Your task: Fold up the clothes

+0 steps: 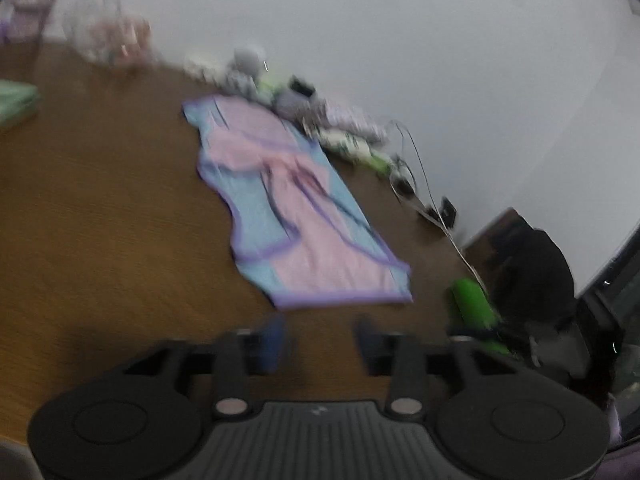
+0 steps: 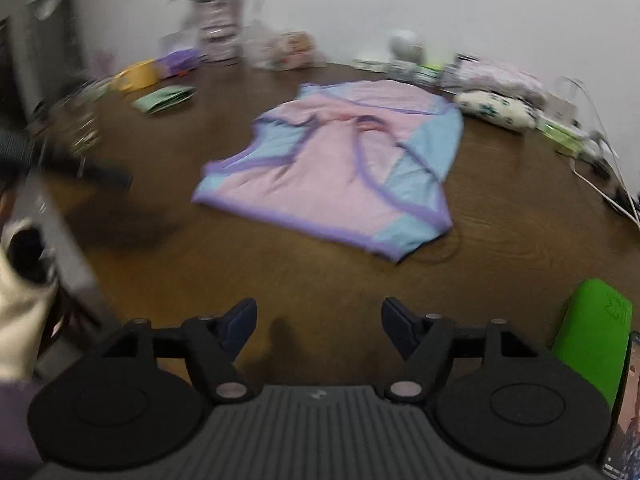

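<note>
A pink and light-blue garment with purple trim lies spread on the brown wooden table; in the right wrist view the same garment fills the table's middle. My left gripper hovers just short of the garment's near hem, its blue-padded jaws apart with only table between them. Further back from the cloth's near edge, my right gripper is open and holds nothing. Both views are blurred by motion.
Clutter lines the far edge by the wall: a vase with flowers, packets, a white patterned pouch and cables. A folded green cloth lies at the left. A bright green object sits at the right.
</note>
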`<state>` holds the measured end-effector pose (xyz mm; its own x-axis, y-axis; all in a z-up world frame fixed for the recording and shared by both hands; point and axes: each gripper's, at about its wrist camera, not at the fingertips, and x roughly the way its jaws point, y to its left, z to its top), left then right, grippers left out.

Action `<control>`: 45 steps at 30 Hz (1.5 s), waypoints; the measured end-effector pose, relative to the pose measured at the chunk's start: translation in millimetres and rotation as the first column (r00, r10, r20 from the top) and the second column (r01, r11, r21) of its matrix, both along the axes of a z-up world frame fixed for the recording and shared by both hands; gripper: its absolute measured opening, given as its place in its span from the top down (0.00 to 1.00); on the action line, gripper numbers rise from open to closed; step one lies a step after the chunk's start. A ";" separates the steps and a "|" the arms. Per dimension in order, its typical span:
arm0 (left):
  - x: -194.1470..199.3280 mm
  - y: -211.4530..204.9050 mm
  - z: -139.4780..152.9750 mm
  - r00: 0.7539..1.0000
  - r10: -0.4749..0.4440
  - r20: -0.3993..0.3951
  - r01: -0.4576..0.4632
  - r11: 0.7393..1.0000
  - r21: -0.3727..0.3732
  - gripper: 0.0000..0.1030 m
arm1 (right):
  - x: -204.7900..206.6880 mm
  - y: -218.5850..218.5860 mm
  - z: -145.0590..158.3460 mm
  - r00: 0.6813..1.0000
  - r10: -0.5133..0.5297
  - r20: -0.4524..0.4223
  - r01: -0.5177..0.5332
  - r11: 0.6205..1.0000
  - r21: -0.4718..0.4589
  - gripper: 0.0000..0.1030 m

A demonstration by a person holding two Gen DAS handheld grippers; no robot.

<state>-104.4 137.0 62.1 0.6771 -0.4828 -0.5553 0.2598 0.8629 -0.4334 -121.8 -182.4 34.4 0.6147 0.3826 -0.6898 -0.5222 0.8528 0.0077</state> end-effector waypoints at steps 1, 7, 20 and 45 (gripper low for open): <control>7.7 -6.7 2.8 0.999 0.023 0.024 -0.024 0.999 0.046 0.41 | -1.0 -1.8 4.3 1.000 0.012 0.012 -0.012 1.000 0.001 0.32; 72.5 -29.2 -4.4 0.986 0.154 -0.060 -0.140 0.970 0.197 0.44 | 39.5 -4.5 18.2 0.985 -0.159 0.068 0.150 0.980 0.128 0.48; 92.8 -67.4 -29.9 0.996 0.089 -0.013 -0.079 0.933 0.352 0.94 | 107.4 7.9 -10.0 0.954 -0.301 0.010 0.298 0.949 0.101 0.82; 22.0 -40.4 -3.3 0.997 0.071 -0.016 -0.067 0.977 0.203 0.74 | 26.0 -14.8 3.5 0.955 -0.297 0.026 0.296 0.955 0.035 0.85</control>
